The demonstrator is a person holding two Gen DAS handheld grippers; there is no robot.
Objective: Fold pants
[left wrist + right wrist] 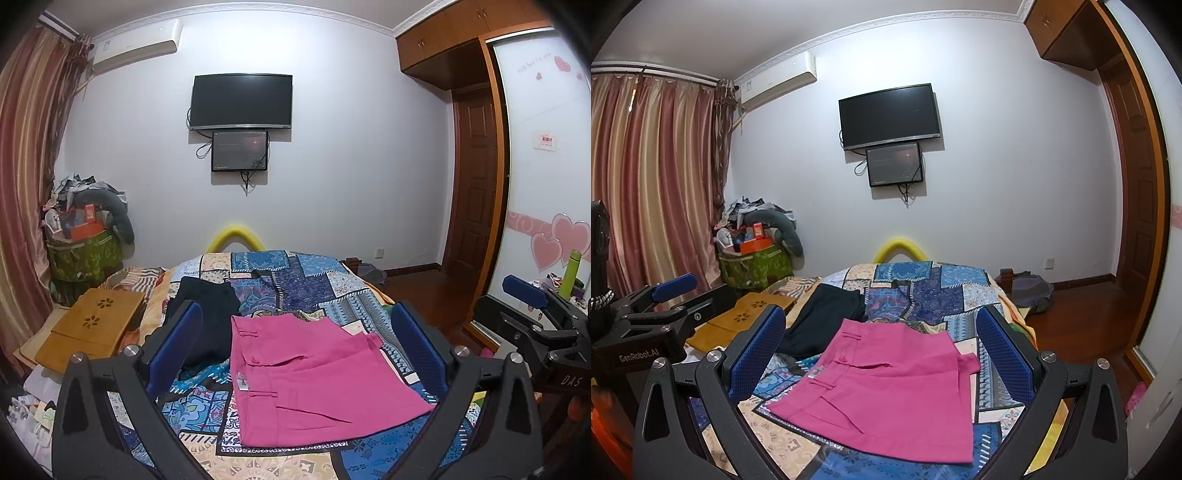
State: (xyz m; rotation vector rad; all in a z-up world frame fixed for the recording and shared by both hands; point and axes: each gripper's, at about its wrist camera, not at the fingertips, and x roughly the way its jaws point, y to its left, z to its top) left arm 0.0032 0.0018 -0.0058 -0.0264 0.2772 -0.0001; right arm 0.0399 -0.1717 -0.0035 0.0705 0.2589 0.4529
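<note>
Black angular frames with silver screws on left gripper (295, 343) and right gripper (881, 345); blue textured pads (1004, 350); white "GenRobot.AI" lettering.

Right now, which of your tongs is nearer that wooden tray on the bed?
Left. The left tongs hang open over the pink pants, on the wooden tray's side; the right tongs, also open, are farther away on the wardrobe side.

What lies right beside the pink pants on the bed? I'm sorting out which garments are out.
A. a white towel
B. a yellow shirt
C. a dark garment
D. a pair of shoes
C: a dark garment lies on the patchwork bedspread just past the folded pink pants, toward the wooden lap desk.
</note>
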